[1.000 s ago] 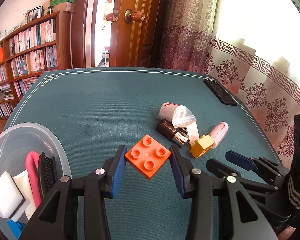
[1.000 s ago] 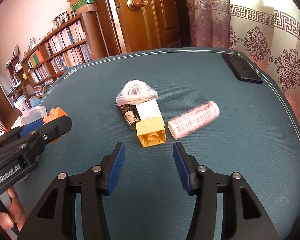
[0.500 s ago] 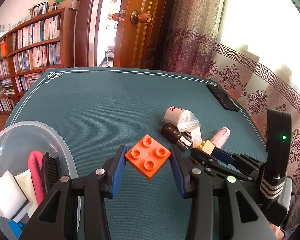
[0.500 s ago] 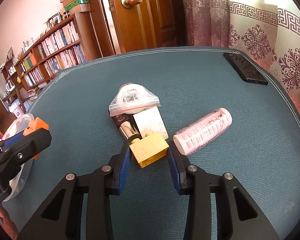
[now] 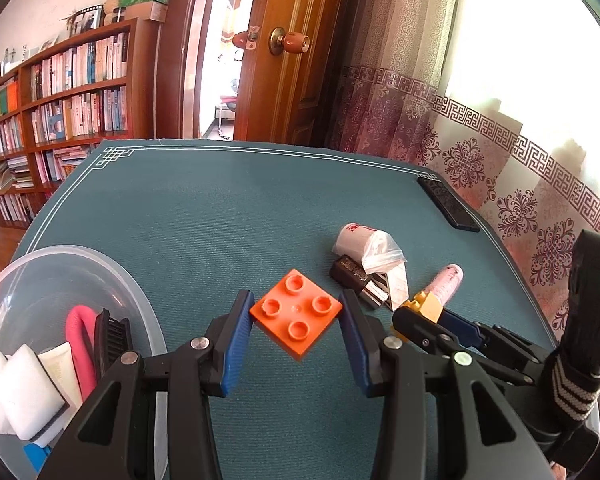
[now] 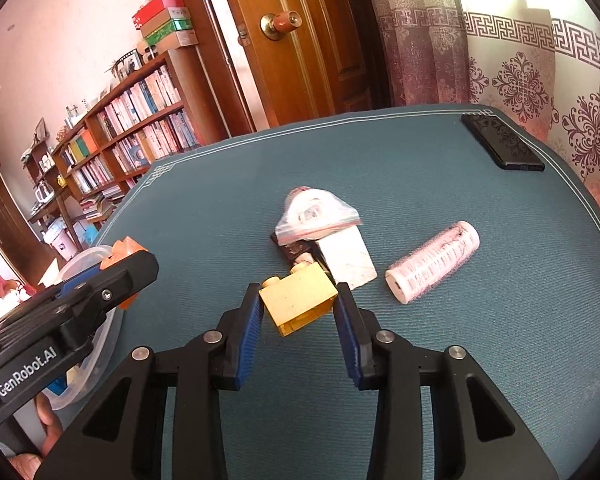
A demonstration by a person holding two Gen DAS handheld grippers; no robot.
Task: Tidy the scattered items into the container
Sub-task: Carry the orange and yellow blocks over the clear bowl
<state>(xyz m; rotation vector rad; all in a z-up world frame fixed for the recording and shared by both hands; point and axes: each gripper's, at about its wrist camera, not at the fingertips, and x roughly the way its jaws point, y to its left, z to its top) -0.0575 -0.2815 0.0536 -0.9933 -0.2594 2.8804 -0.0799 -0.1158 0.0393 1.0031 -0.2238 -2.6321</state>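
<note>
At far left, the clear container (image 5: 72,264) sits on the surface (image 5: 228,216), already holding several items. Your left gripper (image 5: 296,316) remains clamped on the orange brick (image 5: 296,314), lifted clear, as it was a second ago. Your right gripper (image 6: 298,304) has since advanced and closed its fingers on the yellow brick (image 6: 298,300), previously lying untouched. Both bricks are now ready for transfer. Further right, the bagged bundle (image 6: 318,220) and pink roll (image 6: 434,268) are not yet collected.
</note>
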